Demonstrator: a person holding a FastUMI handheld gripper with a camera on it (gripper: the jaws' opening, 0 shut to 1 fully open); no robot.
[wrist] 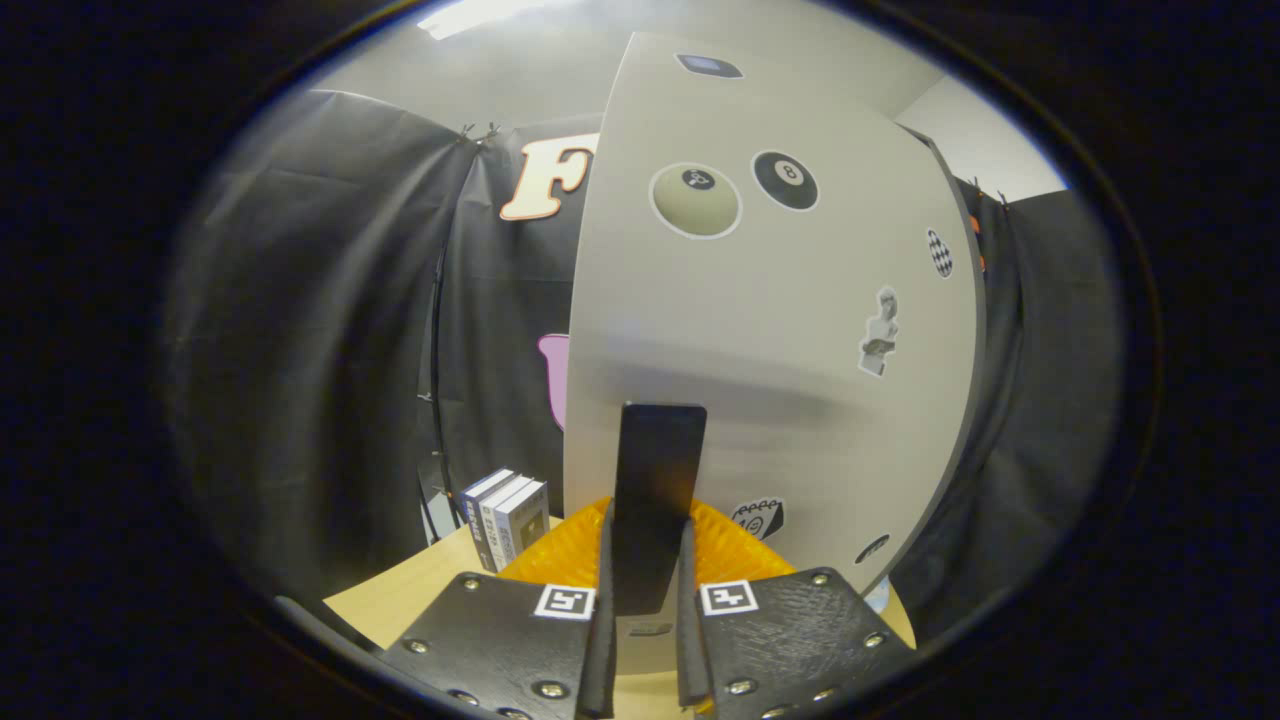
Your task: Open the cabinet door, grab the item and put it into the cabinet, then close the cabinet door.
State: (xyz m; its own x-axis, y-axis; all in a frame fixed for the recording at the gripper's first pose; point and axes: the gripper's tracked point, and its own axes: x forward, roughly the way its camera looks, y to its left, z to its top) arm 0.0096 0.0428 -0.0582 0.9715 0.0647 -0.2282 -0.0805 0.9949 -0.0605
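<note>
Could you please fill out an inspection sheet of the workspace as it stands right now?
Surface: light wooden tabletop under the cabinet and the tongs.
Job's things: white cabinet door with stickers, close ahead; its black handle stands upright between the fingers. Whether the door is ajar cannot be told.
Clutter: three boxes standing side by side on the table, beside the door.
Grippers: tongs closed on the handle, both fingers pressing its sides.
Cables: nothing seen.
Surroundings: black cloth wall behind; orange mat beyond the fingers; ceiling light above.
</note>
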